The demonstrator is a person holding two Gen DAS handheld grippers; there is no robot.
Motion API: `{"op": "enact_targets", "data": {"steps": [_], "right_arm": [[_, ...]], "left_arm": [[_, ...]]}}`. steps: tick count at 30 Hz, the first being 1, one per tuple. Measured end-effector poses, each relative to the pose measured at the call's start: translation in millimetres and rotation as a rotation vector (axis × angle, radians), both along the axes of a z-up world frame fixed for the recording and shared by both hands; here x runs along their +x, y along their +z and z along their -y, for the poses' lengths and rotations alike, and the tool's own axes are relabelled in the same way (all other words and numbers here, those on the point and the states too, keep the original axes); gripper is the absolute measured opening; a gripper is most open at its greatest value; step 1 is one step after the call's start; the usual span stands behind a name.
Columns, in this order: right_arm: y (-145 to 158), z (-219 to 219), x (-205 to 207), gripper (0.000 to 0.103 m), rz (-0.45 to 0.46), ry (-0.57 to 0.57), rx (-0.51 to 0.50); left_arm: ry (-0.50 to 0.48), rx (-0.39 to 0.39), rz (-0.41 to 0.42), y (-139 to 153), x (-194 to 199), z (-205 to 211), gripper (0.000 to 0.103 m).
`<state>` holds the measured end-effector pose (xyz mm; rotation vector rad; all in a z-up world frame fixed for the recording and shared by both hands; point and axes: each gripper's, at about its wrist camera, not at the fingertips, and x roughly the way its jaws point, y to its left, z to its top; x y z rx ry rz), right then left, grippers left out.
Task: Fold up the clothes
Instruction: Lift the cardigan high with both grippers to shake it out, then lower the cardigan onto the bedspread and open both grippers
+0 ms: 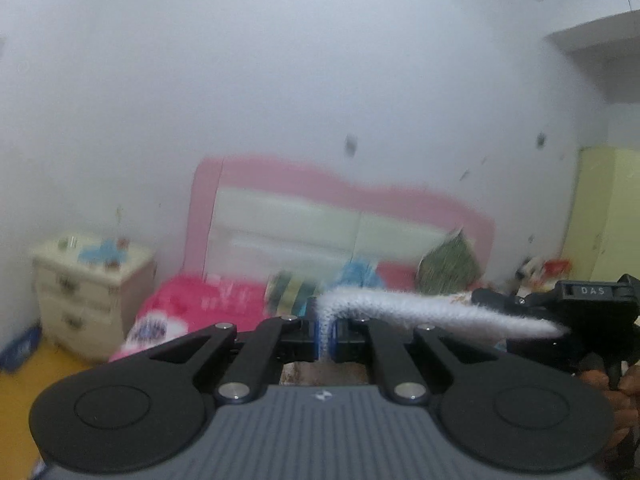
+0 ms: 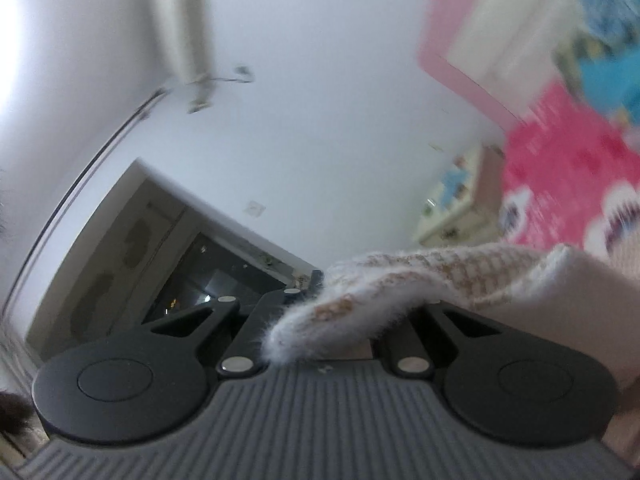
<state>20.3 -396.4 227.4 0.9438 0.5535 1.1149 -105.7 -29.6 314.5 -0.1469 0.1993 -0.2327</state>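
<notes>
- Left wrist view: the left gripper (image 1: 325,334) has its 2 fingers pressed together on a fuzzy white knitted garment (image 1: 420,314), pinching a fold of it between the blue pads.
- From that pinch the garment runs as a thick, furry band to the right, level, raised above the bed (image 1: 192,308), and reaches the right gripper (image 1: 486,298) at the right edge, which has the cloth's other end at its tips.
- A hand (image 1: 616,390) shows at the lower right edge below that second tool.
- Behind, blurred: a pink headboard (image 1: 344,216) against a white wall (image 1: 280,80), a bed with a bright pink cover, a cream nightstand (image 1: 90,292) at left on a yellow floor (image 1: 24,392), and a pale yellow wardrobe (image 1: 608,216) at right.
- Right wrist view: the picture is rolled, so the room stands tilted.
- The right gripper (image 2: 316,280) is clamped on the garment (image 2: 400,292); its fingertips are mostly hidden under the cloth, which drapes back over the tool's body and spreads away to the right.
- The knit shows a tan check pattern on white.
- Beyond: a doorway (image 2: 168,264) with a dark room behind it, and an air conditioner (image 2: 180,28) on the wall.
</notes>
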Motion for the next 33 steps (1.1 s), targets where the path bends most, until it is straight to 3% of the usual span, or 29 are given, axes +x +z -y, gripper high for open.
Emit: {"op": "enact_targets", "data": {"steps": [9,12,17,20,25,30,33], "right_arm": [[156,22,-108,0.004,0.388,-0.089,0.084],[200,36,-149,0.004,0.496,-0.136,0.116],[236,59,-188,0.004,0.548,-0.153,0.156],[229,68,-195,0.004,0.543,-0.147,0.147],[169,69,-180,0.004,0.437,-0.144,0.119],[98,56,-145,0.004,0.36,-0.197,0.026],[70,37,-95,0.004,0.271,-0.205,-0.027]], "left_arm": [[-0.159,0.017,0.355,131,-114,-9,0.005],[-0.199,0.009,0.401,168,-141,-3,0.005],[-0.247,-0.012,0.381,201,-165,15,0.005],[-0.253,-0.019,0.335,185,-161,25,0.005],[-0.256,-0.062,0.199,113,-125,27,0.006],[-0.234,-0.107,0.1,46,-62,19,0.006],[-0.213,-0.13,0.03,21,-5,11,0.005]]}}
